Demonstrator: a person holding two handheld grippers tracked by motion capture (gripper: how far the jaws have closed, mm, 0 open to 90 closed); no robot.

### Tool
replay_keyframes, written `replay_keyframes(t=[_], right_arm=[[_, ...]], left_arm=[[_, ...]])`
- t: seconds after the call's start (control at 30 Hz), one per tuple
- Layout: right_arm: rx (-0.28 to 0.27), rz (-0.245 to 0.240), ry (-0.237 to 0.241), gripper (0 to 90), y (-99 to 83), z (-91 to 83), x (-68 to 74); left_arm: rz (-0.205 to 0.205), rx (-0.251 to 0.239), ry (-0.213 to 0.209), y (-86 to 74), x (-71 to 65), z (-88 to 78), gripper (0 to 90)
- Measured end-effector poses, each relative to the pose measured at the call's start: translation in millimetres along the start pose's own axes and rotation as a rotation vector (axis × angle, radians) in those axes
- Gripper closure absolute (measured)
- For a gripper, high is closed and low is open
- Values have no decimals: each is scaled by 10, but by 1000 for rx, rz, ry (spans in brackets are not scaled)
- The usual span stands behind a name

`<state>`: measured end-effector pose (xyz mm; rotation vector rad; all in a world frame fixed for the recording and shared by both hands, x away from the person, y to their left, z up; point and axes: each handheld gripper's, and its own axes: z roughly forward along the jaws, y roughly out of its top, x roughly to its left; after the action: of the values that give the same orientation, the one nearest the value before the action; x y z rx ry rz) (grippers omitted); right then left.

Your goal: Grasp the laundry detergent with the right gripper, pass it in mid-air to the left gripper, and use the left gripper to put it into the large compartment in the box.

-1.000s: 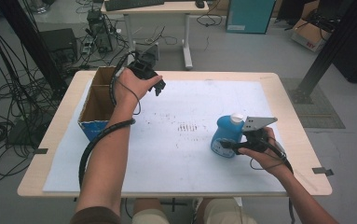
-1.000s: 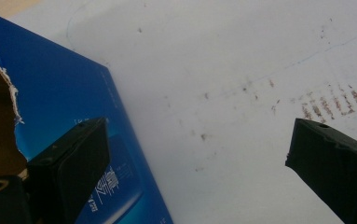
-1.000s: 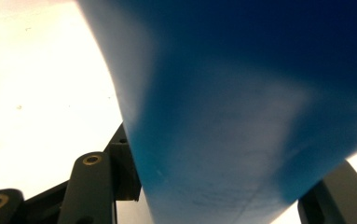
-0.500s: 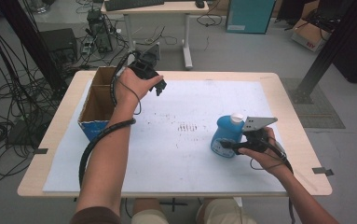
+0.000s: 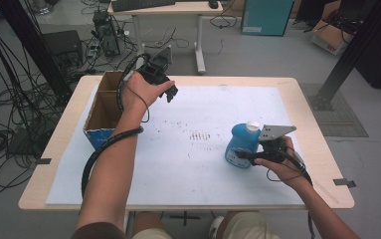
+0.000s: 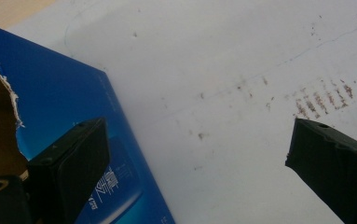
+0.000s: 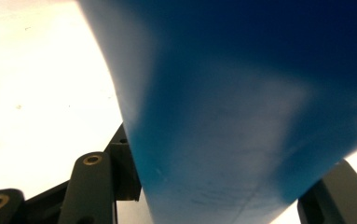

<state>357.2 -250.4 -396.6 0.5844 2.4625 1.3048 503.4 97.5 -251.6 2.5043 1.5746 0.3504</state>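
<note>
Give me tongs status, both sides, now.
Left tongs: open, holding nothing, poised over the white sheet beside the cardboard box.
Right tongs: shut on the blue bottle, which stands upright.

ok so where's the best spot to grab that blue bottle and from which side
Grip the blue bottle across its broad lower body, coming in level from the person's right, as the right gripper does now. It stands upright on the white sheet; its body narrows toward the white cap, so a low hold probably seats better.
</note>
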Motion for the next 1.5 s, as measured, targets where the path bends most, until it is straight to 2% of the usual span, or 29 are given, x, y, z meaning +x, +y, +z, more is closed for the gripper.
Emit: replay_keyframes(t=[0.13, 0.2, 0.27, 0.33, 0.43, 0.47, 0.5, 0.53, 0.57, 0.73, 0.9, 1.07, 1.2, 1.27, 1.43, 1.5], right_arm=[[11, 9, -2, 439, 19, -3, 6], [14, 3, 1, 439, 29, 1, -2], [29, 19, 1, 441, 57, 8, -12], [34, 18, 11, 442, 76, 15, -26], [54, 41, 33, 443, 131, 33, -26], [60, 49, 35, 443, 162, 45, -27], [64, 54, 35, 442, 190, 52, -29], [64, 54, 35, 443, 212, 59, -34], [68, 62, 37, 443, 248, 64, -41], [81, 98, 45, 443, 471, 84, -98], [68, 108, 54, 443, 733, 127, -172], [63, 109, 85, 442, 1011, 206, -252], [60, 94, 107, 443, 1194, 268, -285], [57, 87, 121, 442, 1296, 311, -301], [64, 64, 152, 442, 1498, 411, -325], [72, 40, 170, 442, 1591, 471, -338]], left_arm=[[23, -9, -16, 8, -14, -47, 63], [55, -20, -21, 13, -41, -97, 63], [95, -16, -24, 19, -52, -147, 63], [112, -27, -32, 20, -71, -192, 63], [154, -42, -39, 28, -84, -275, 62], [180, -32, -39, 34, -76, -307, 62], [174, -47, -43, 32, -89, -319, 61], [192, -47, -45, 35, -90, -345, 61], [222, -34, -43, 42, -79, -378, 62], [295, -44, -45, 58, -74, -525, 68], [382, -56, -54, 58, -63, -708, 64], [485, -54, -78, 30, -58, -927, 63], [546, -56, -87, 6, -67, -1049, 64], [589, -62, -111, -18, -75, -1138, 63], [640, -65, -148, -65, -111, -1273, 58], [678, -59, -157, -87, -139, -1336, 58]])
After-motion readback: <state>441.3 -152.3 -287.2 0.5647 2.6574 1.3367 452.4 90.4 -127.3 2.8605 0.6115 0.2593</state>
